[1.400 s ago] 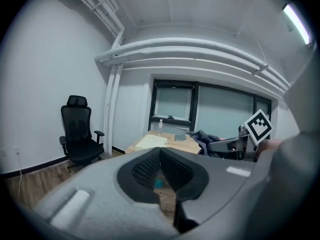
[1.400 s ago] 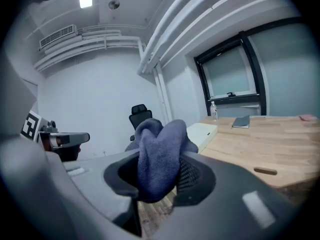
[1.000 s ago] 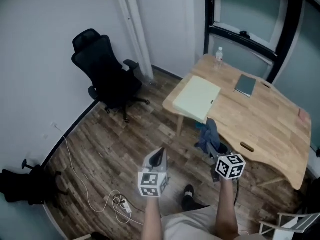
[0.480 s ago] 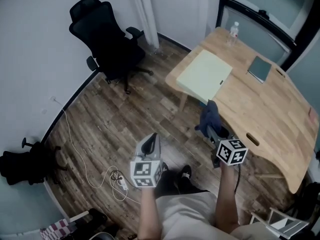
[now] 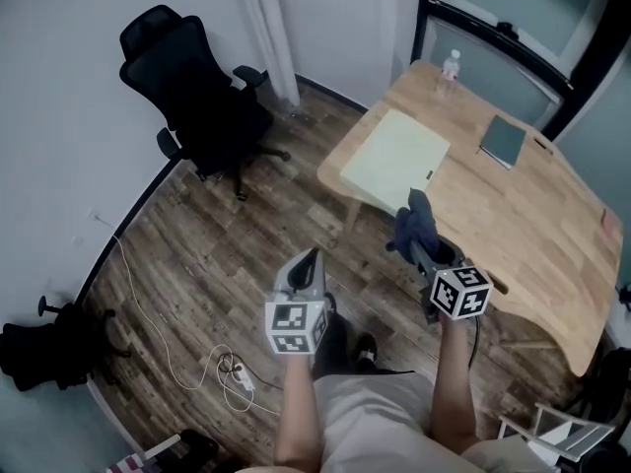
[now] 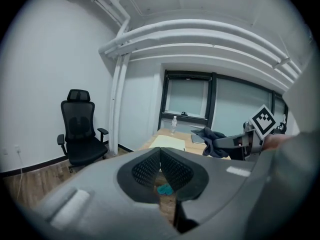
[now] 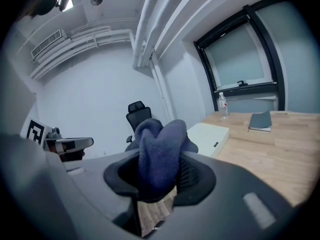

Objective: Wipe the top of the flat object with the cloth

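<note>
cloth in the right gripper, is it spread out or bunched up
Bunched up: the blue cloth sits as a folded wad pinched in the right gripper, not spread out.

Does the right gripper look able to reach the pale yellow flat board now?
Probably yes: the right gripper, shut on the blue cloth, faces the pale yellow flat board unobstructed.
</note>
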A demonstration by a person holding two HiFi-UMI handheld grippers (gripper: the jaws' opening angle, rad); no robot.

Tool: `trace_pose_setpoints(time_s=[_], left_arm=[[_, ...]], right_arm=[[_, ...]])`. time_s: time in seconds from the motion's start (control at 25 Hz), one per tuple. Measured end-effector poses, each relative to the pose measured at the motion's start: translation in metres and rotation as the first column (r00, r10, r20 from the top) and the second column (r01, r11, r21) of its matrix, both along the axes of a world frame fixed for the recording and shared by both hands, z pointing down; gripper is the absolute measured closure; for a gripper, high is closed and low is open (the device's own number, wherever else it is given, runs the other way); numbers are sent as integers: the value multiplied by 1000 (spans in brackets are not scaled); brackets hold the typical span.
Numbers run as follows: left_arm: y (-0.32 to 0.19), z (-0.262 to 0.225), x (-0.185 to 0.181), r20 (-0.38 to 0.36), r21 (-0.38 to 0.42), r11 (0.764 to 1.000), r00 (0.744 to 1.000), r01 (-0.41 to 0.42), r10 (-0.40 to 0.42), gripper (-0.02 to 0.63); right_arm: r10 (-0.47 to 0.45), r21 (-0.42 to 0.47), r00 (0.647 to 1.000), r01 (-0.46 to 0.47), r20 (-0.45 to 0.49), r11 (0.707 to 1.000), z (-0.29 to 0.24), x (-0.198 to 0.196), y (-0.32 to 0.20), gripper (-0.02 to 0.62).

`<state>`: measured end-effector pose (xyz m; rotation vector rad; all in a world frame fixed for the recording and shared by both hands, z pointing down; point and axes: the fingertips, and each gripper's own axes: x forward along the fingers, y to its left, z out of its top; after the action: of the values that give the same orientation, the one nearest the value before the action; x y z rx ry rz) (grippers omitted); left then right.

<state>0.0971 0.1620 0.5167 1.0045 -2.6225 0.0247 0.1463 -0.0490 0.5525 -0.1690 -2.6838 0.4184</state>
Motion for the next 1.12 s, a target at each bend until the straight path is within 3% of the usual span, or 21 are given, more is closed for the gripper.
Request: trace_pose_setpoints(time_s=[0.16, 0.68, 0.92, 1.12], left_arm=[[-11, -13, -44, 20, 26, 999, 999, -34, 33, 597], [-22, 2, -187, -45, 60, 984, 984, -168, 171, 597], [-40, 31, -224, -85, 70, 969, 967, -236, 241, 597], [-74, 44, -230, -110, 40, 943, 936, -331, 334, 597]], right_arm=[[56, 5, 998, -56, 8, 998, -11, -26, -17, 451], [238, 60, 970, -236, -44, 970, 0, -118, -34, 451], [326, 87, 943, -320, -68, 943, 20, -133, -40, 451], [372, 121, 923, -361, -93, 925, 24, -137, -61, 451]])
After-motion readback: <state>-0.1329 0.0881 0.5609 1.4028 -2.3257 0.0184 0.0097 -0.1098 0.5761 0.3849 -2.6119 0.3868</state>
